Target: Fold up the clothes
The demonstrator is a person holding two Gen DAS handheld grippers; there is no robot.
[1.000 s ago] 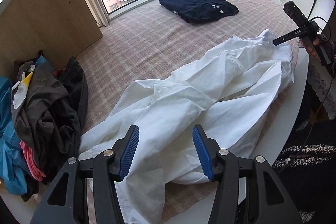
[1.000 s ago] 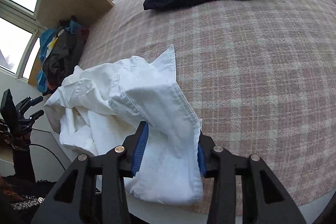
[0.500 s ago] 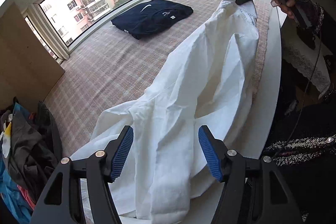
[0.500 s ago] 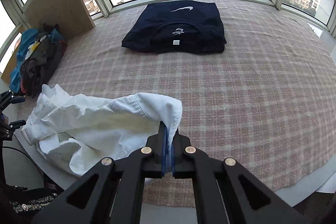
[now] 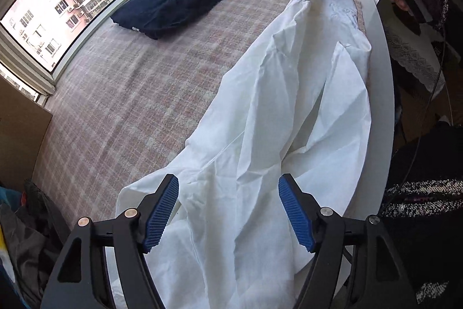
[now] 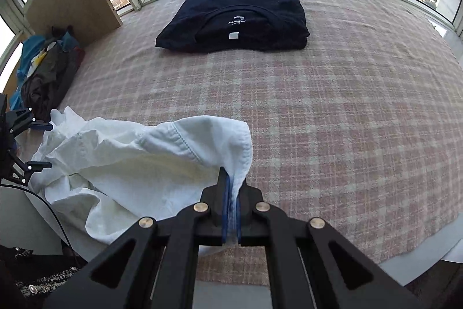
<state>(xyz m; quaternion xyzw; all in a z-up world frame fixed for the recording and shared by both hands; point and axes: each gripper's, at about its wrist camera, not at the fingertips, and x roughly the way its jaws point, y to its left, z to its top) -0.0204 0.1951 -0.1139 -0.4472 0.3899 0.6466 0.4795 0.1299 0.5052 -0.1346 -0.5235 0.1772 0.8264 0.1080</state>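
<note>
Pinching one crumpled white cotton shirt (image 6: pixel 139 164) at lower centre, right tongs (image 6: pixel 230 210), left tongs (image 5: pixel 228 213) spread and just opening over it, one folded navy T-shirt (image 6: pixel 240 19) at upper centre.

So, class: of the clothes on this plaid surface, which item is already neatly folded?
The navy T-shirt near the windows, a flat rectangle. The white shirt is still spread and crumpled, and the pile is an unsorted heap.

Shirt end pinched and raised, left jaws spread over the other end

Your right gripper (image 6: pixel 230 203), which a second ago had the white shirt (image 5: pixel 277 129) bunched between open pads, is now clamped thin on its edge and has lifted it off the plaid cover (image 6: pixel 332 112). Your left gripper (image 5: pixel 228 213) has just been opening its jaws and has dropped closer over the shirt's near end, pads not pressing it.
</note>
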